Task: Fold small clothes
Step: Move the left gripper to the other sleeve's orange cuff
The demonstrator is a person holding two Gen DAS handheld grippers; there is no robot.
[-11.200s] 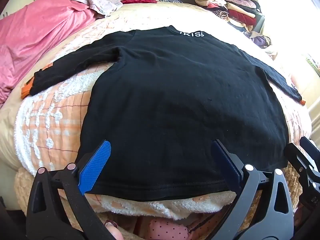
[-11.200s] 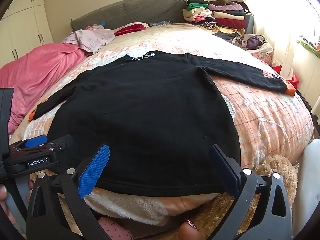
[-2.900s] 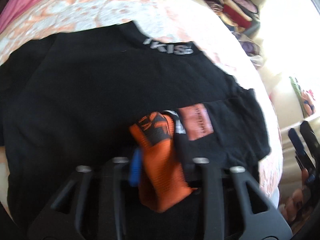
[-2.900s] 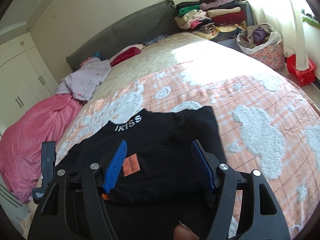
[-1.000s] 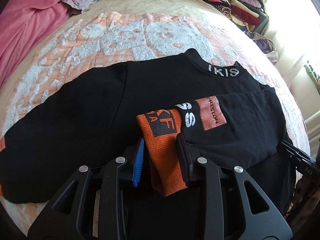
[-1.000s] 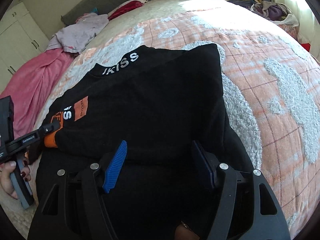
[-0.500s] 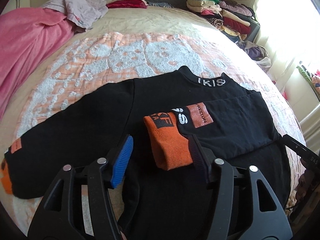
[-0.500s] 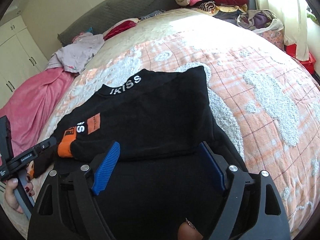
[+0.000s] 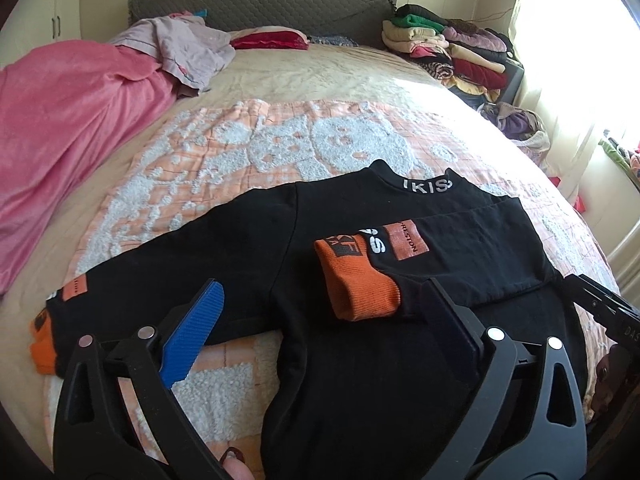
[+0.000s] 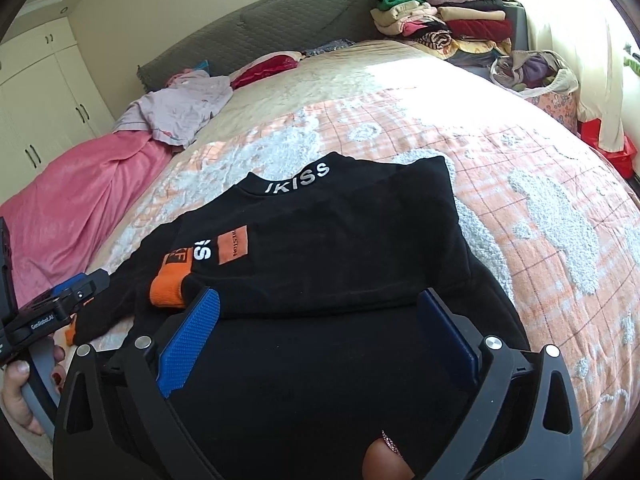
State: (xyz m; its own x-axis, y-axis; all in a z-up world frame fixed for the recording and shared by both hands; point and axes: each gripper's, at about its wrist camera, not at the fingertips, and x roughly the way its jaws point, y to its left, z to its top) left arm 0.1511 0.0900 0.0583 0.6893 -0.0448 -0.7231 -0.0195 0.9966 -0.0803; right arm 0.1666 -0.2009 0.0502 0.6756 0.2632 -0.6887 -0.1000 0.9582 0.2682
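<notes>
A black long-sleeved top (image 9: pixel 340 360) (image 10: pixel 320 360) with a white-lettered collar lies flat on the bed. Its right sleeve (image 9: pixel 460 252) (image 10: pixel 320 256) is folded across the chest, and that sleeve's orange cuff (image 9: pixel 356 280) (image 10: pixel 170 286) rests near the middle. The left sleeve (image 9: pixel 160 276) lies stretched out to the left, its orange cuff (image 9: pixel 42 354) at the bed's edge. My left gripper (image 9: pixel 324 312) is open and empty, above the top near the folded cuff. My right gripper (image 10: pixel 320 320) is open and empty over the top's lower part.
The bed carries an orange-and-white blanket (image 9: pixel 280 144) (image 10: pixel 540 200). A pink cover (image 9: pixel 60 120) and a lilac garment (image 9: pixel 188 52) lie at the left. Stacked folded clothes (image 9: pixel 452 52) (image 10: pixel 440 12) and a bag of clothes (image 10: pixel 536 72) stand at the far right.
My left gripper has let go of the orange cuff, opened wide and drawn back from the top. My right gripper has drawn back a little and stays open.
</notes>
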